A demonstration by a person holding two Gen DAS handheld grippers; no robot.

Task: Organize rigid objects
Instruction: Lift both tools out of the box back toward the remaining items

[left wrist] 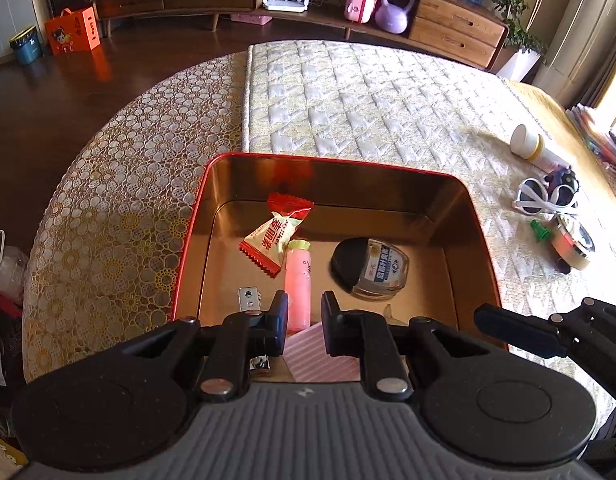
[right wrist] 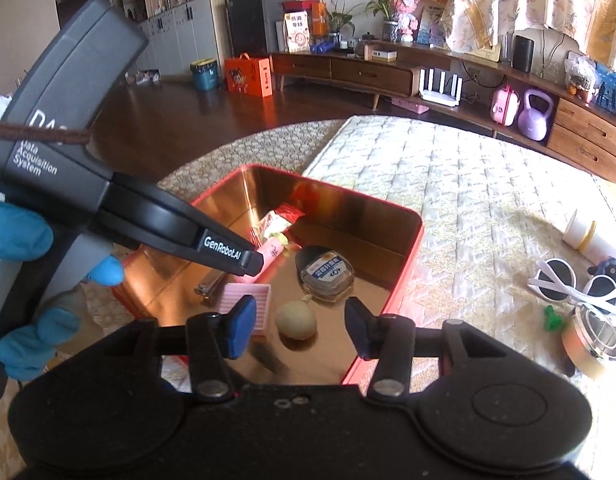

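While the left wrist view looks down into the red tin (left wrist: pixel 195 216), its contents read as follows: wrapped candy (left wrist: pixel 273 236) at 11 o'clock, pink tube (left wrist: pixel 297 284) at centre, dark-capped glass bottle (left wrist: pixel 370 268) at 2 o'clock, metal clip (left wrist: pixel 248 298) at 8 o'clock, and pink ribbed box (left wrist: pixel 320 354) at 6 o'clock. Left gripper (left wrist: pixel 304 320): jaws narrow, nothing visibly pinched, poised above the box and tube. On the quilted mat (left wrist: pixel 368 96) at 3 o'clock, outside the tin: white sunglasses (left wrist: pixel 546 196), tape roll (left wrist: pixel 574 246), green piece (left wrist: pixel 540 232), and white tube (left wrist: pixel 532 146).

Right wrist view: right gripper (right wrist: pixel 299 326), jaws partly spread and empty, above a pale pear-shaped object (right wrist: pixel 295 322) lying on the tin floor beside the pink ribbed box (right wrist: pixel 251 304). Blue-gloved hand (right wrist: pixel 19 236) at 9 o'clock holds the left gripper (right wrist: pixel 249 266).

Handling note, as judgement: the pear-shaped object appears delivered. Lift the right gripper straight clear of the tin wall, then go for the sunglasses at 3 o'clock, gripping the frame bridge squarely.
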